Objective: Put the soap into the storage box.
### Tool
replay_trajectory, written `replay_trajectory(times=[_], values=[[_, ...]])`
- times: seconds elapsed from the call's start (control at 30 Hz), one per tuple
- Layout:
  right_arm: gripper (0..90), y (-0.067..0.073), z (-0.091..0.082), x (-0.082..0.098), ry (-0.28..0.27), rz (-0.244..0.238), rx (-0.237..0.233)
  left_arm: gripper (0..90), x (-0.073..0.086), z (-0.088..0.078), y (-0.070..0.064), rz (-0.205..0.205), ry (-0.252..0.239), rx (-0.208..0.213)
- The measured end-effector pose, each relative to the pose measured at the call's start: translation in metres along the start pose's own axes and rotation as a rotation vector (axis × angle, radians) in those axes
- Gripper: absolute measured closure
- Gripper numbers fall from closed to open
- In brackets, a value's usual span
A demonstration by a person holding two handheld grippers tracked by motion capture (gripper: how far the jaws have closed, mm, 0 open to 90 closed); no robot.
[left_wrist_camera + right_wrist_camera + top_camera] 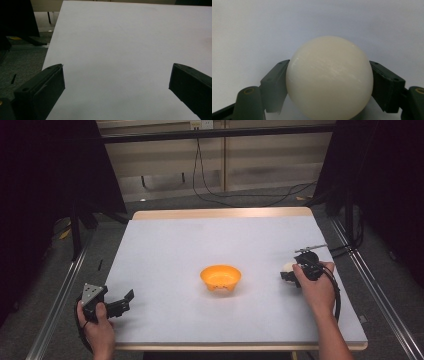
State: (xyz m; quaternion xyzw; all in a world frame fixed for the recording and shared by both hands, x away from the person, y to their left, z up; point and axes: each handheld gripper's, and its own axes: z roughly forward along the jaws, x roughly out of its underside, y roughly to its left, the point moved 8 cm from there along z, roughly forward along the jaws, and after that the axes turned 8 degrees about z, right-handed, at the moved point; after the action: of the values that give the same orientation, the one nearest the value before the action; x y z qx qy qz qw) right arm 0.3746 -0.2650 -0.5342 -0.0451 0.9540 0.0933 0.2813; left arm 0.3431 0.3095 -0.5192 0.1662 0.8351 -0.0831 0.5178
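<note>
My right gripper (329, 85) is clamped on a cream ball (329, 77), right of the orange bowl (220, 277); from above, my hand hides most of the ball. My left gripper (122, 301), well left of the bowl, has its fingers (40, 92) apart over bare bench (120, 50).

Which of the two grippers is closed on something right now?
The right gripper: its jaws press both sides of the white ball. The left gripper stands wide open over bare table.
</note>
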Motion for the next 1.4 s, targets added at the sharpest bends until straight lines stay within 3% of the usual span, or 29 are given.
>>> replay_trajectory(times=[0.37, 0.6, 0.77, 0.97, 1.4], values=[[23.5, 0.006, -0.007, 0.001, -0.011, -0.030, -0.006, 0.0, 0.000, 0.000, 0.000, -0.002, -0.001, 0.002], [23.5, 0.015, -0.012, 0.001, -0.019, -0.063, -0.022, 0.0, 0.000, 0.000, 0.000, -0.001, 0.000, 0.004], [23.5, 0.022, -0.015, 0.002, -0.016, -0.072, -0.060, 0.0, 0.000, 0.000, 0.000, 0.000, 0.000, 0.003], [23.5, 0.028, -0.018, 0.001, -0.027, -0.094, -0.064, 0.0, 0.000, 0.000, 0.000, -0.002, -0.002, 0.004], [23.5, 0.043, -0.016, 0.001, -0.025, -0.123, -0.091, 0.0, 0.000, 0.000, 0.000, -0.003, -0.004, 0.007]])
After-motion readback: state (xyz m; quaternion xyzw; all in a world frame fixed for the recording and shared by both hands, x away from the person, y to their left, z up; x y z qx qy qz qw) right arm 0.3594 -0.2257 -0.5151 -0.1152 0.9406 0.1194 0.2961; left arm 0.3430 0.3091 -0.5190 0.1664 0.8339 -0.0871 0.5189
